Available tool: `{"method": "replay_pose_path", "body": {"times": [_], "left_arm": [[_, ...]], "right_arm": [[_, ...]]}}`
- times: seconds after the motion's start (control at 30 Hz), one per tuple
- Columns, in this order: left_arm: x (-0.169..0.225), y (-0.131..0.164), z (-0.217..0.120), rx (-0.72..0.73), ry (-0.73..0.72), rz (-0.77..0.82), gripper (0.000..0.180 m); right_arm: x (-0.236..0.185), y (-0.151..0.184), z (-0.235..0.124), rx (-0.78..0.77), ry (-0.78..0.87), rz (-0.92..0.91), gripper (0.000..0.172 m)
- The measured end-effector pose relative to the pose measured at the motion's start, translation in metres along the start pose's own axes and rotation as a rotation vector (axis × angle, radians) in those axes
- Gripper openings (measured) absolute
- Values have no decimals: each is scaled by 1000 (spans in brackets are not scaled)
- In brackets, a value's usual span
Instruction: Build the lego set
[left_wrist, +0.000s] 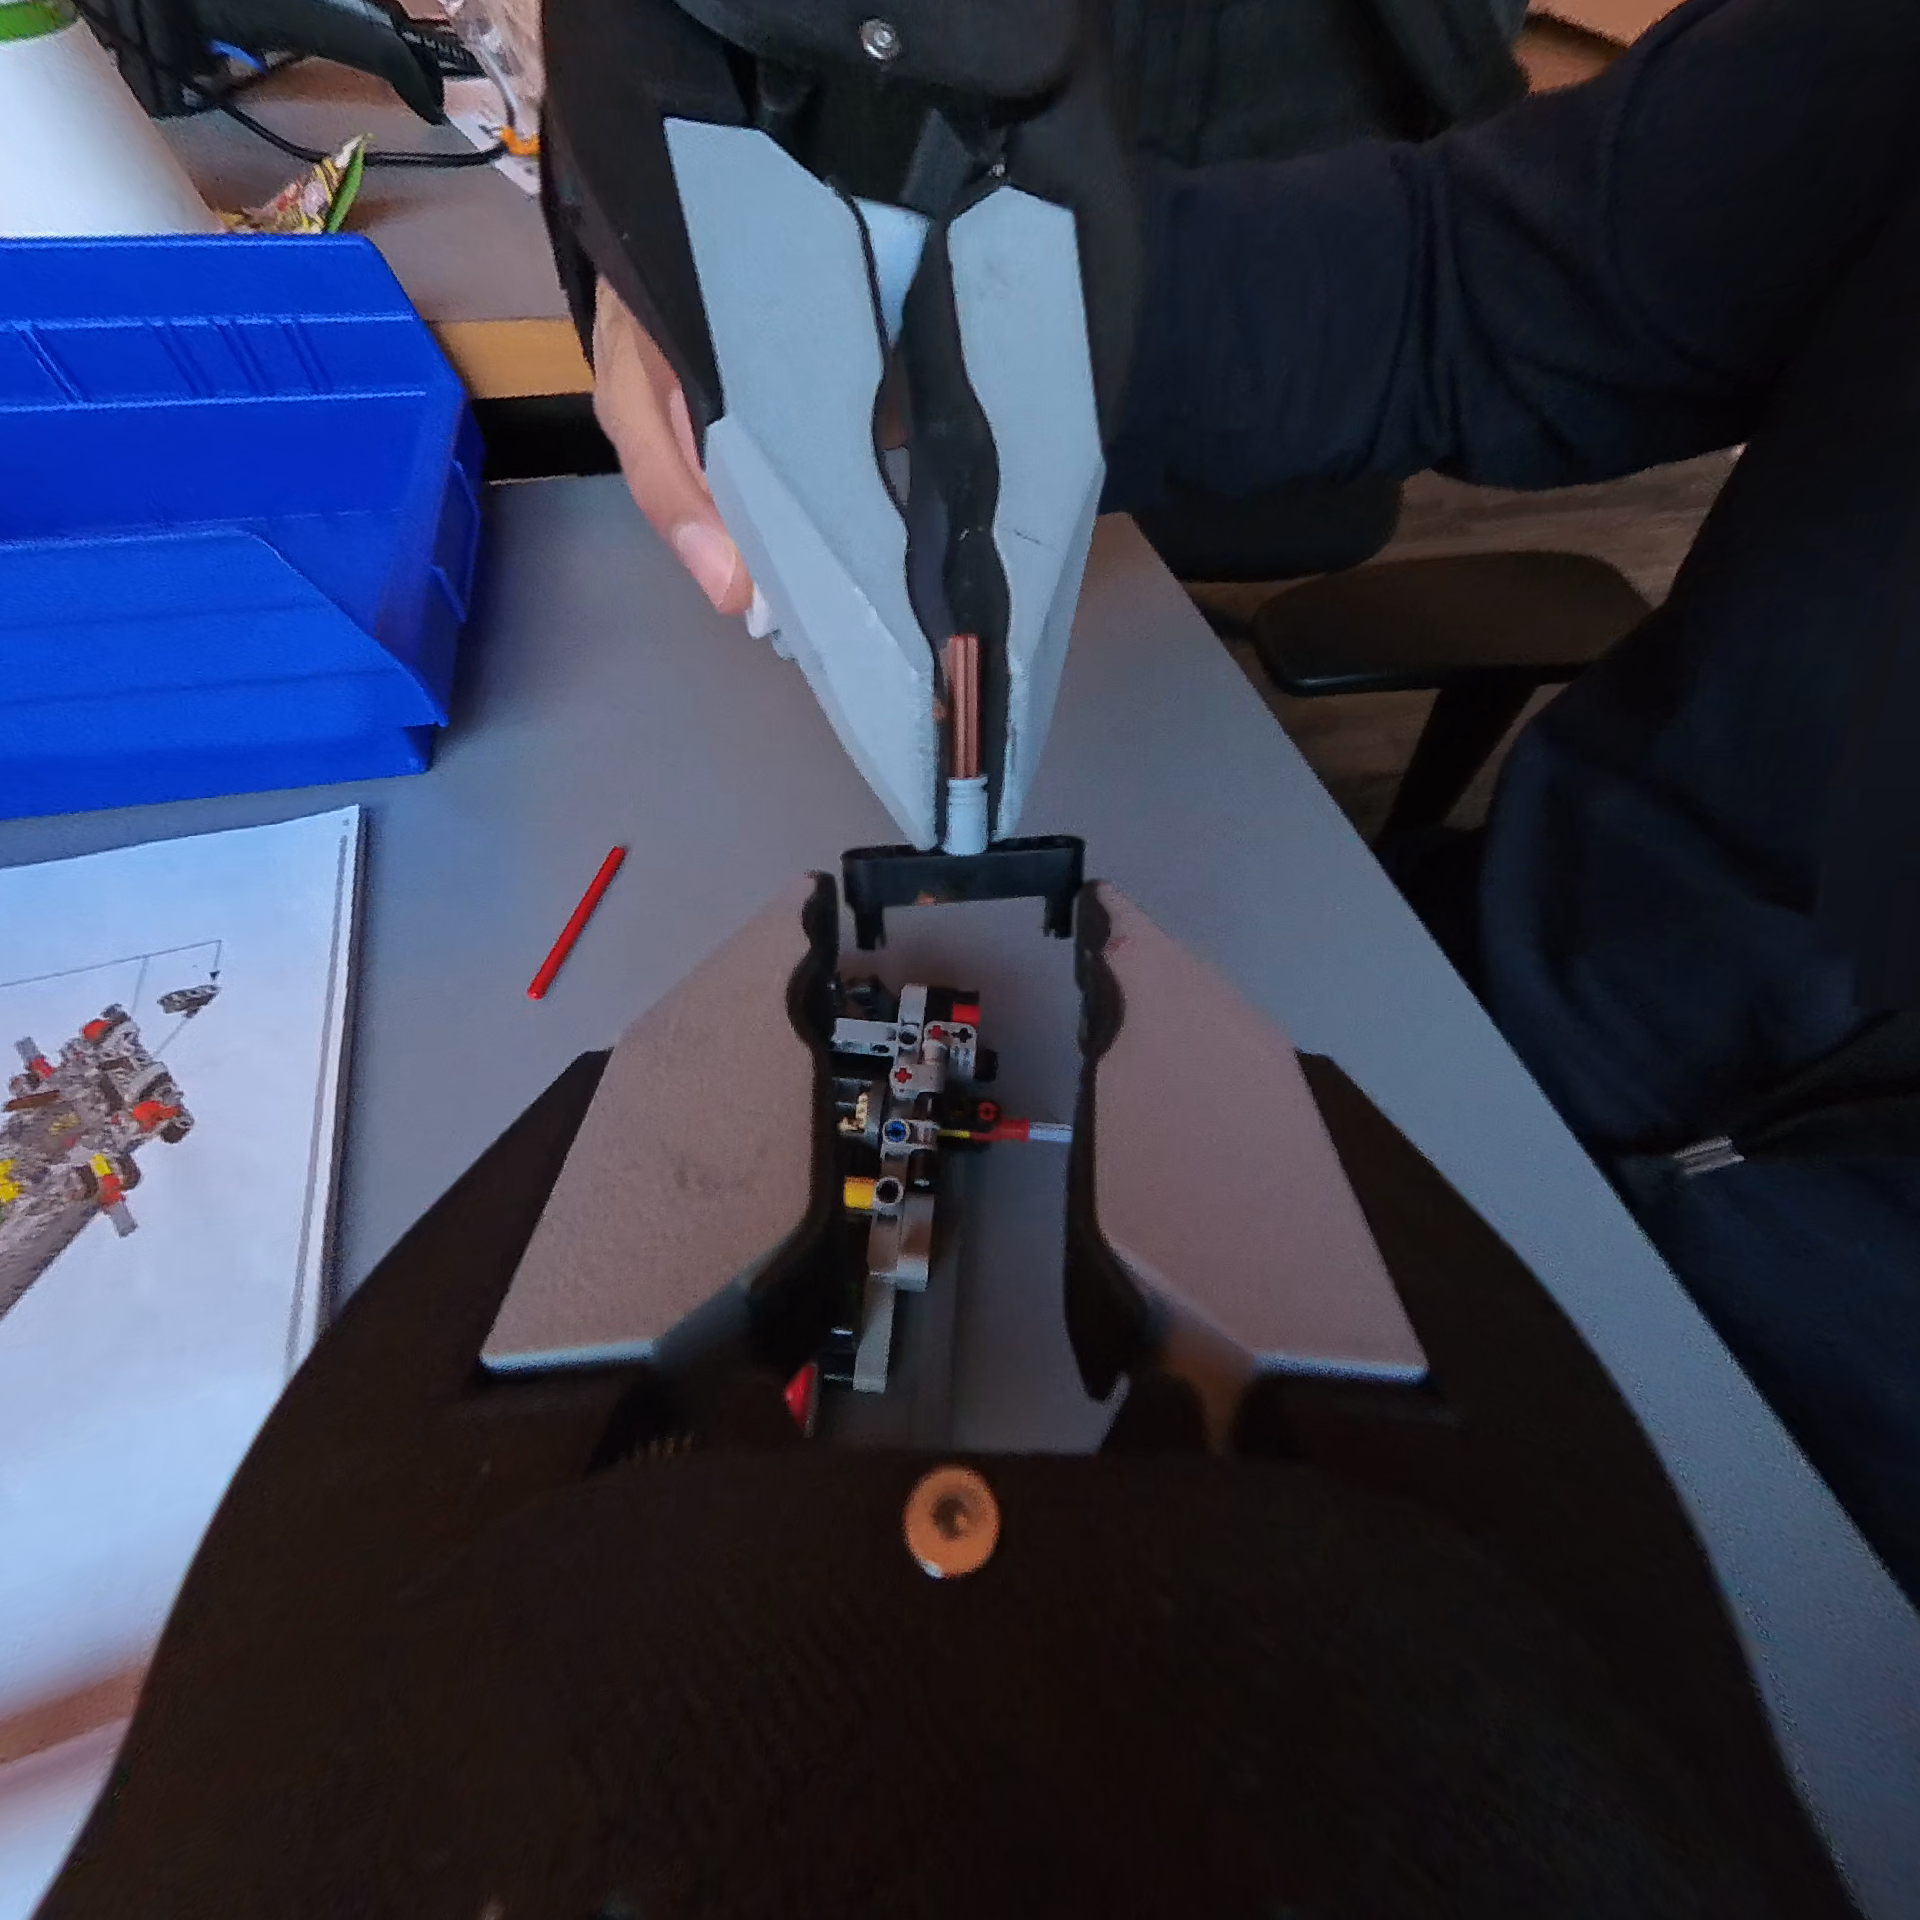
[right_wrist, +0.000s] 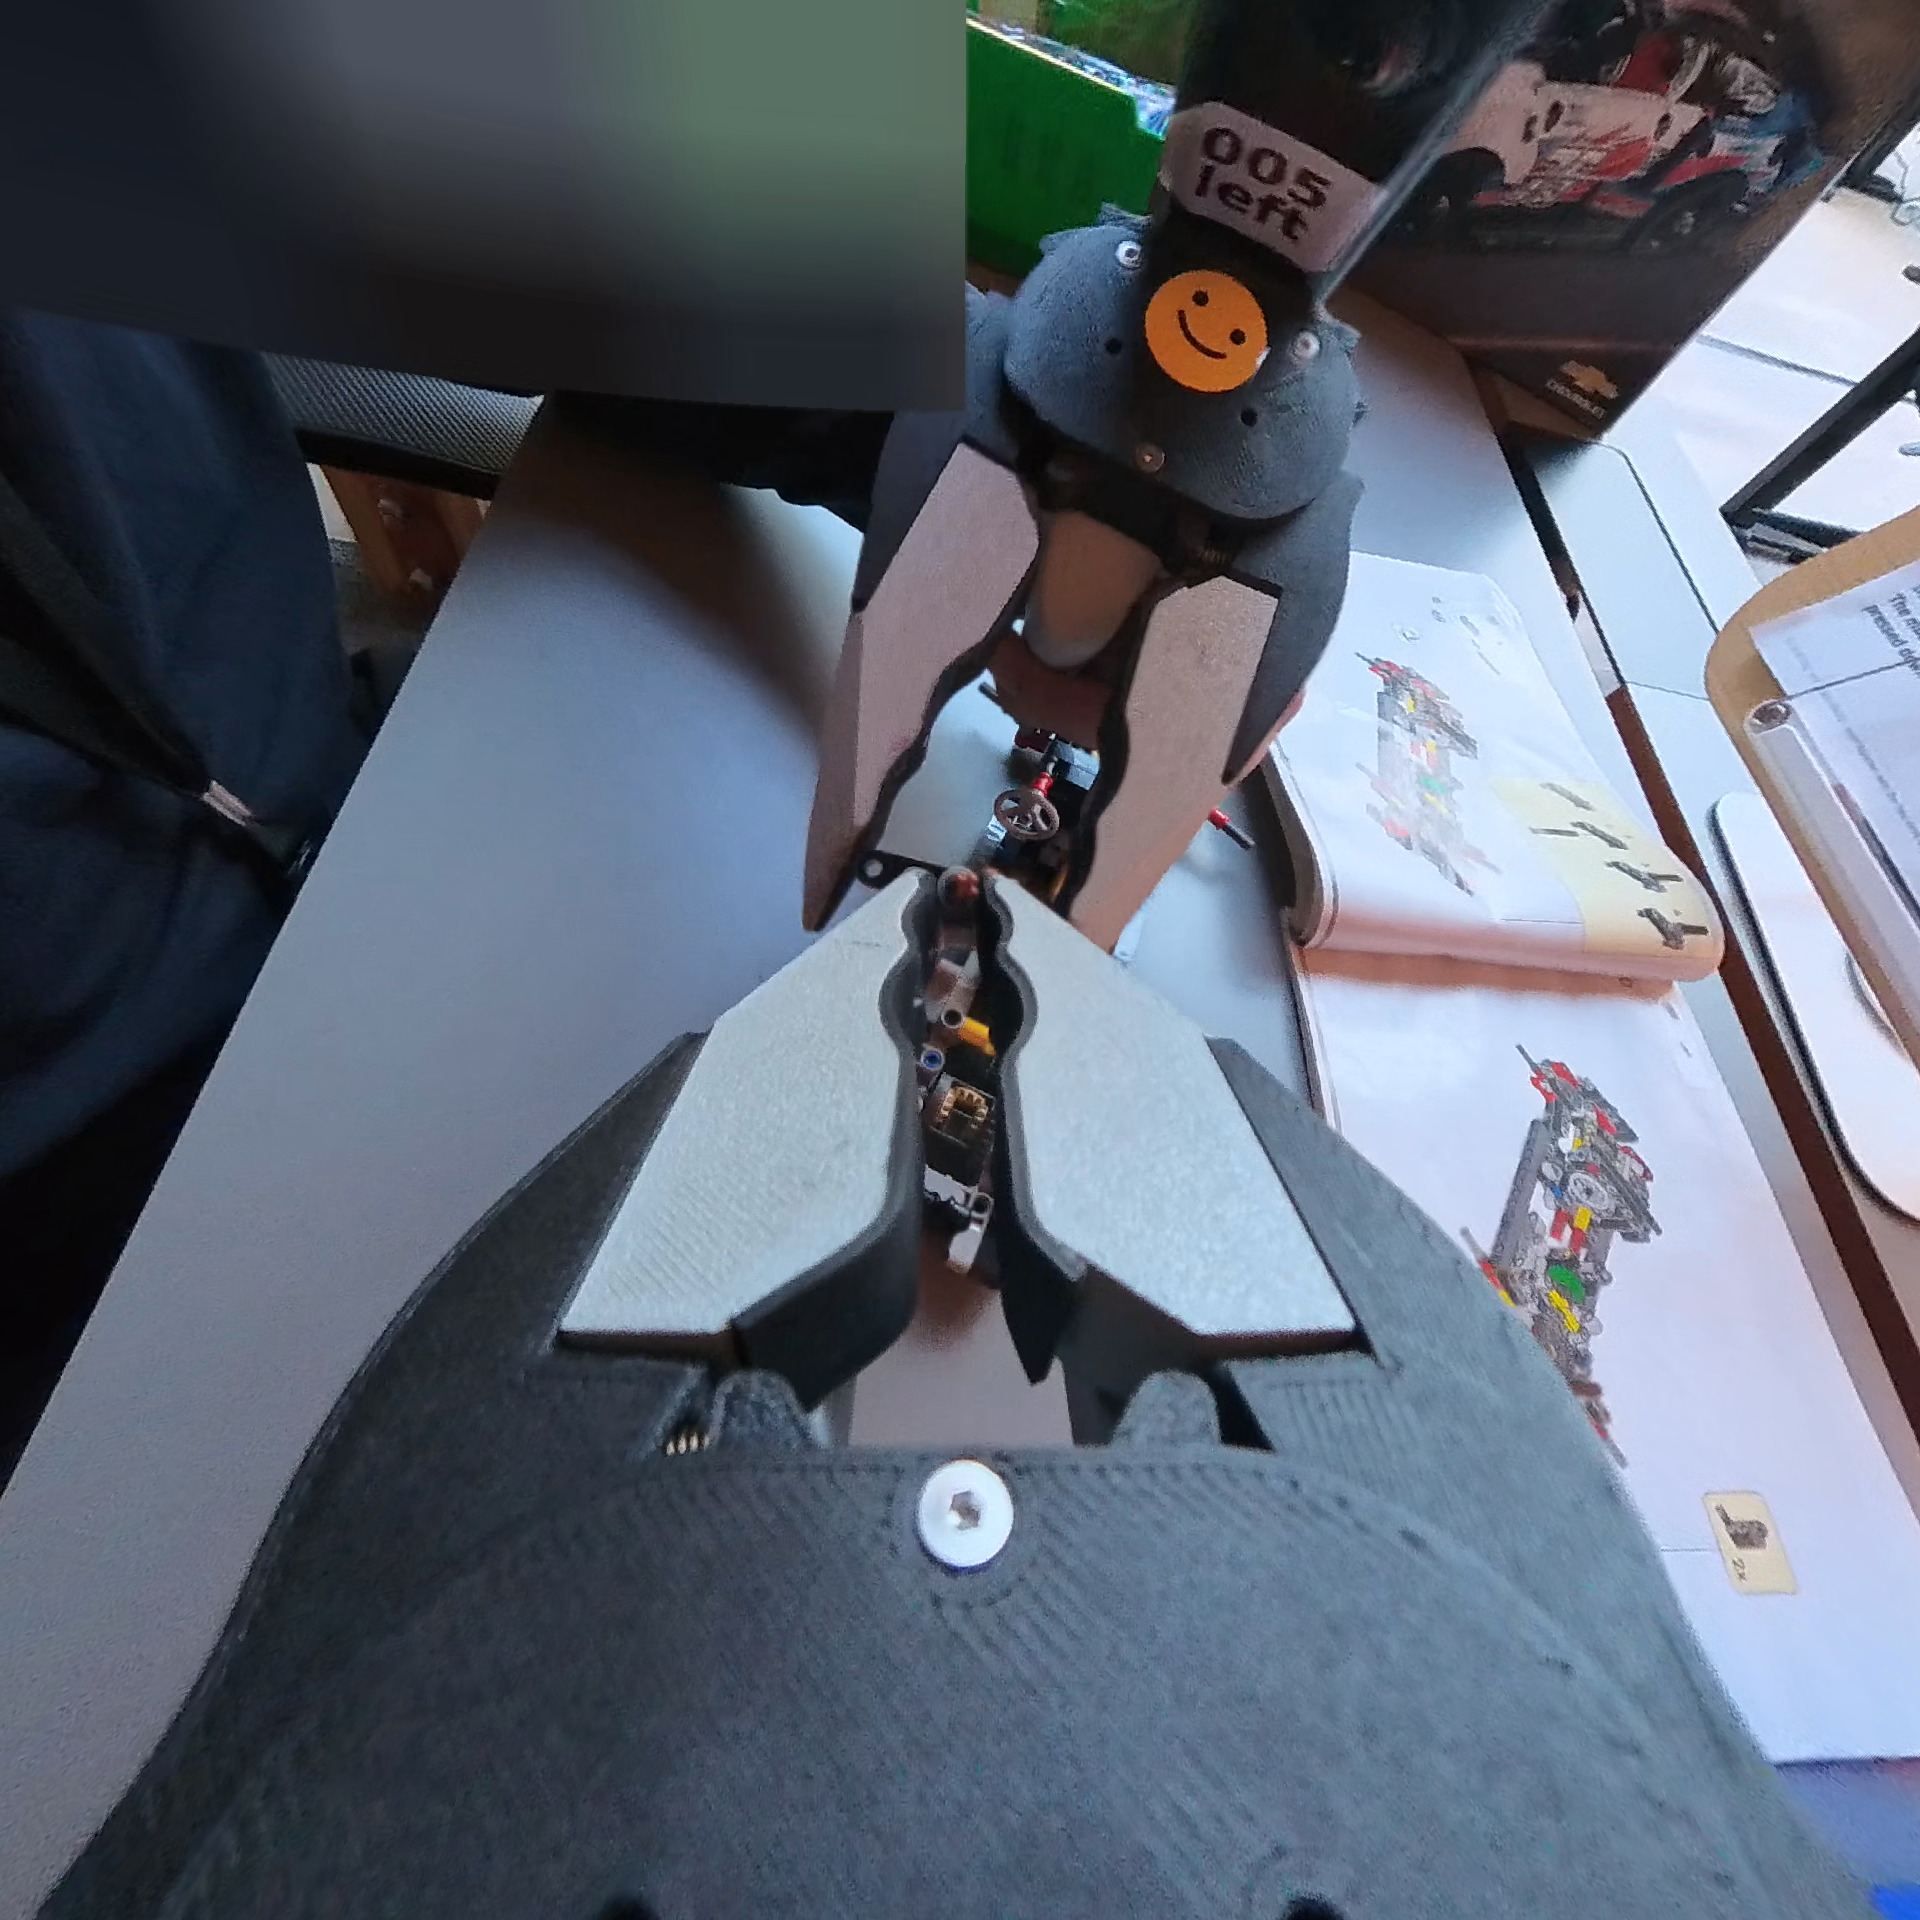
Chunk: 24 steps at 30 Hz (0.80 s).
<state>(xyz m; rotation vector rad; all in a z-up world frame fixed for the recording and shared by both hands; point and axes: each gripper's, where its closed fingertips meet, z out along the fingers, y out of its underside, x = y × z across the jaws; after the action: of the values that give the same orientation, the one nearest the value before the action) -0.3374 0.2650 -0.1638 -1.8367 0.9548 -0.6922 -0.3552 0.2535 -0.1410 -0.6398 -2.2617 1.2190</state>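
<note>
My left gripper (left_wrist: 958, 904) has brown pads and straddles a small brick assembly (left_wrist: 904, 1122) of grey, black, red and yellow parts on the grey table (left_wrist: 675, 675). Its fingertips (left_wrist: 826, 914) press on the two legs of the assembly's black U-shaped frame (left_wrist: 961, 871). My right gripper (left_wrist: 966, 831), with grey fingers, comes in from above and is shut on a light grey pin (left_wrist: 966, 816) with a copper-brown rod behind it. The pin's end meets the top of the black frame. In the right wrist view the right gripper (right_wrist: 958, 883) pinches that piece, and the left gripper (right_wrist: 956, 923) stands just beyond.
A blue bin (left_wrist: 208, 499) stands at the left, with an open instruction booklet (left_wrist: 156, 1143) in front of it. A loose red axle (left_wrist: 577, 923) lies between them and the grippers. A person's dark sleeve (left_wrist: 1455, 312) and the table edge are at the right. A printed box (right_wrist: 1610, 187) stands behind. Only a small space, under 4 cm, lies between the two pairs of fingers. Between my left fingertips and the loose red axle (left_wrist: 577, 923) there is roughly 15 cm.
</note>
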Motion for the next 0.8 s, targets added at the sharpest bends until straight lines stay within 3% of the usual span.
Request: {"method": "replay_pose_path", "body": {"times": [0.33,0.47,0.6,0.8], "left_arm": [[-27,12,7,-105,-231,72,39],[-26,19,14,-131,-221,63,39],[-28,31,16,-165,-187,8,55],[-51,52,-17,-264,-243,-28,59]], "right_arm": [[15,21,-2,-67,112,234,5],[11,30,0,-107,111,227,5],[9,44,0,-152,114,239,5],[11,63,-4,-205,146,320,4]]}}
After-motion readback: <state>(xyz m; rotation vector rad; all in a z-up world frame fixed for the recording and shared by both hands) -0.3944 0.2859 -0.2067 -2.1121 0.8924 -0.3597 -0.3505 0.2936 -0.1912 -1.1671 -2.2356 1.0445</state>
